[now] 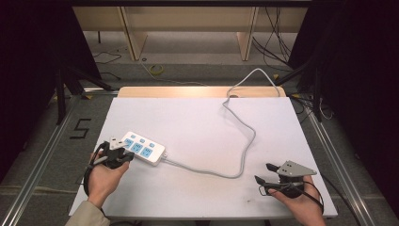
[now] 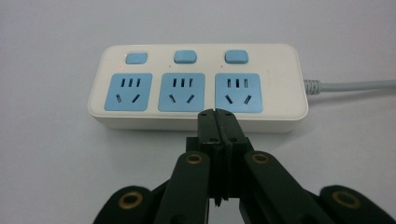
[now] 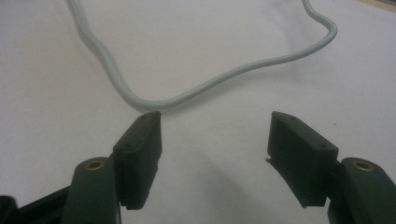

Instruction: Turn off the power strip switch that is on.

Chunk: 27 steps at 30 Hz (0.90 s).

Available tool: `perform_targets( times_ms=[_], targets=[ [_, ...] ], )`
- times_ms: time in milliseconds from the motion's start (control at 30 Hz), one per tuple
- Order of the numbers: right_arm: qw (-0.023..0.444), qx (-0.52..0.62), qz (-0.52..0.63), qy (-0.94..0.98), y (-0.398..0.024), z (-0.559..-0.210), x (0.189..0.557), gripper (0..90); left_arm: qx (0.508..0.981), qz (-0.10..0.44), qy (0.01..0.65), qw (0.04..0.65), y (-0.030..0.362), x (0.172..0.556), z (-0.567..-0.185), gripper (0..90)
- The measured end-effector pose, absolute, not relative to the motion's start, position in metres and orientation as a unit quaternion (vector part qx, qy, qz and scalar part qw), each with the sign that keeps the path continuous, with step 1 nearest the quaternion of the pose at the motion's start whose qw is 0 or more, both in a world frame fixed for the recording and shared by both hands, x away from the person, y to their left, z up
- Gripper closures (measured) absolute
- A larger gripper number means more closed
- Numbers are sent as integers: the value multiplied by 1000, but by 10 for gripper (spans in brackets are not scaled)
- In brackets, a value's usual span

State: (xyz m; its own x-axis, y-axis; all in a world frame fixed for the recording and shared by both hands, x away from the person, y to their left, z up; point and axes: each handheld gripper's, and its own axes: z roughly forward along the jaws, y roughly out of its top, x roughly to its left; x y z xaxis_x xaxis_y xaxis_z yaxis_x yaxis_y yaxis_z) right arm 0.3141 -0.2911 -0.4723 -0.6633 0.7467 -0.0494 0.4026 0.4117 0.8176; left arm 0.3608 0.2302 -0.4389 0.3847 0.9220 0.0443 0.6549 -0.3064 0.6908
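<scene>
The left gripper has its jaws pressed together with nothing between them, their tips just before the near edge of the white power strip, below its rightmost blue socket. The right gripper has its jaws spread wide over the bare white counter; the strip's grey cord curves just beyond their tips.

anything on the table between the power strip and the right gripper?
Only the strip's own grey cord, looping across the white table from the power strip toward the open right gripper; otherwise bare. Clearest in the high view.
</scene>
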Motion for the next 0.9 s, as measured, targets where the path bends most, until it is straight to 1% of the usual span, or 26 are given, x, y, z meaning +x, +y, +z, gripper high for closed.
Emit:
perform_targets(
  times_ms=[900],
  targets=[
    [205,350,408,818,-287,-474,316,360,777,232,513,282,231,377,-433,899]
  ],
)
